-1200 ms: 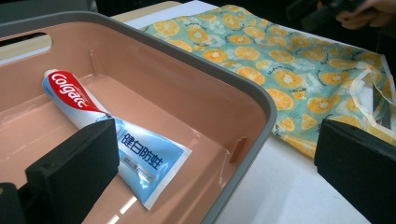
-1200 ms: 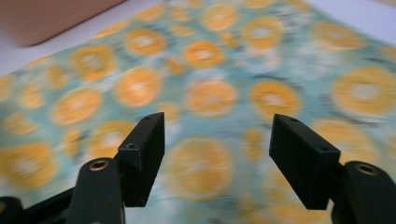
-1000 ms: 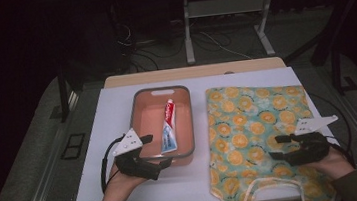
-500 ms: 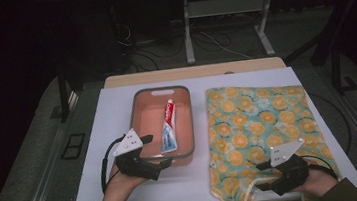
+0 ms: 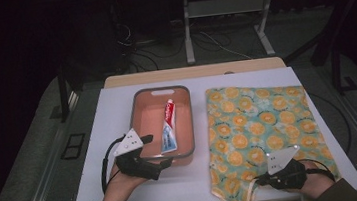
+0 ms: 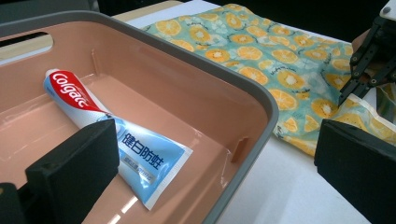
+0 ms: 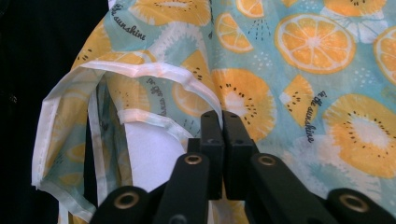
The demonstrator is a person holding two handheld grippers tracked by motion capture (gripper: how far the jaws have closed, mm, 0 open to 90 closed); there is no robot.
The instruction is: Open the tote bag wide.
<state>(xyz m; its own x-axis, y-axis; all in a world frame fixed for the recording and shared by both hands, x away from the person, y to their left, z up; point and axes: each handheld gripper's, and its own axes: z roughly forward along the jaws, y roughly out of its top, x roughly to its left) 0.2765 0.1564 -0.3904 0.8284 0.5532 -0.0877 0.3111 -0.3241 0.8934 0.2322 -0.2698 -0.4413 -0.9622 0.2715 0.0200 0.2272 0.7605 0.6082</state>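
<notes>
While your right gripper point(image 5: 261, 181) has just been closing, its jaws now meet pinched on the top edge of the fruit-print bag point(image 5: 259, 122), near its handle at the table's near edge. Your left gripper point(image 5: 160, 163) stands wide apart, gripping nothing, at the near rim of the tray point(image 5: 137, 112). You have one bag, one tray and one toothpaste tube point(image 5: 169, 126) lying inside it. Part of the bag's handle is cut off by the high view's bottom edge.

toothpaste tube point(image 6: 107, 140) reads "colgate" plus chinese characters "健白防蛀"; fruit-print bag point(image 7: 299, 93) repeats "oh the sunshine"
</notes>
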